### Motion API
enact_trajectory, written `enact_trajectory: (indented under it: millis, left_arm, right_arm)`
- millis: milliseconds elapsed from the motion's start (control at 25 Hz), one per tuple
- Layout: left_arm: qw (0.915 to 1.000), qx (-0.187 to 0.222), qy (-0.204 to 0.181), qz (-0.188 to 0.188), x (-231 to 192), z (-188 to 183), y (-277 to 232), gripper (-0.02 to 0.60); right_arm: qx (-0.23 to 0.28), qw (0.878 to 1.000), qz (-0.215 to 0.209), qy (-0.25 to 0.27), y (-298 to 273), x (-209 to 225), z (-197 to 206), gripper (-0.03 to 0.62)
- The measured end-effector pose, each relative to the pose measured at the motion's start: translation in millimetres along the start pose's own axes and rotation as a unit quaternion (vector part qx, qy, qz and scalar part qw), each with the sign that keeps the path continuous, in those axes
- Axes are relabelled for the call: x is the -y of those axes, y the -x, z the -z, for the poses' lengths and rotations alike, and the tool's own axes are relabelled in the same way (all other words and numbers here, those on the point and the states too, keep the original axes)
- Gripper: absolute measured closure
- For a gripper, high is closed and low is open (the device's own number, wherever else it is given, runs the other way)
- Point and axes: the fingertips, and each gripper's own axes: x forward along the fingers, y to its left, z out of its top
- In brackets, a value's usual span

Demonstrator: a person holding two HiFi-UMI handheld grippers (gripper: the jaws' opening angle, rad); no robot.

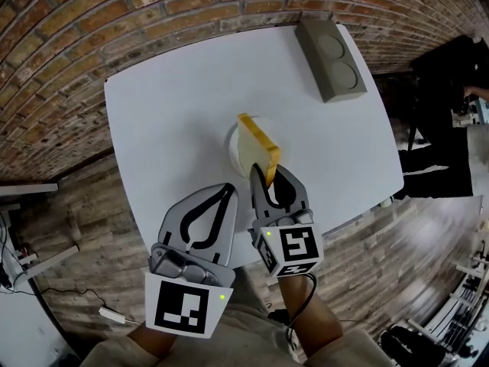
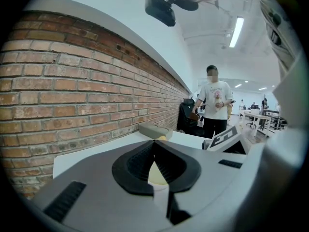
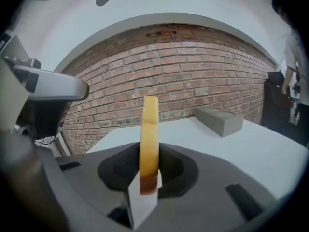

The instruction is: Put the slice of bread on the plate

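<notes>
My right gripper (image 1: 267, 176) is shut on the lower edge of a slice of bread (image 1: 257, 150), which stands upright with its yellow-brown crust toward me. The slice hangs over a small white plate (image 1: 231, 144) in the middle of the white table (image 1: 168, 113); whether it touches the plate is hidden. In the right gripper view the bread (image 3: 150, 124) rises edge-on from between the jaws of the right gripper (image 3: 148, 153). My left gripper (image 1: 228, 186) sits just left of it, near the table's front edge, shut on nothing. In the left gripper view its tips (image 2: 154, 142) meet.
A grey two-slot toaster (image 1: 331, 58) stands at the table's far right corner, against the brick wall (image 1: 114, 14); the toaster (image 3: 219, 120) also shows in the right gripper view. A person (image 2: 215, 105) stands beyond the table in the left gripper view.
</notes>
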Motion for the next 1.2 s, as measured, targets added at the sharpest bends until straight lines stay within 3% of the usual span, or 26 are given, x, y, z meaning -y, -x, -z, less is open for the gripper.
enact_trajectory:
  millis: [360, 920, 1200]
  left_arm:
    - [1.0, -0.004, -0.003, -0.005, -2, 3, 0, 0.572]
    - [0.9999, -0.011, 0.001, -0.005, -3, 8, -2, 0.572]
    - [0.9999, -0.01, 0.002, -0.006, -3, 8, 1, 0.572]
  right_arm:
    - [-0.004, 1.0, -0.01, -0.019, -6, -2, 5, 0.505]
    - [-0.005, 0.989, -0.026, -0.148, -17, 14, 24, 0.502]
    - [-0.019, 0.99, -0.021, -0.136, -24, 23, 26, 0.49]
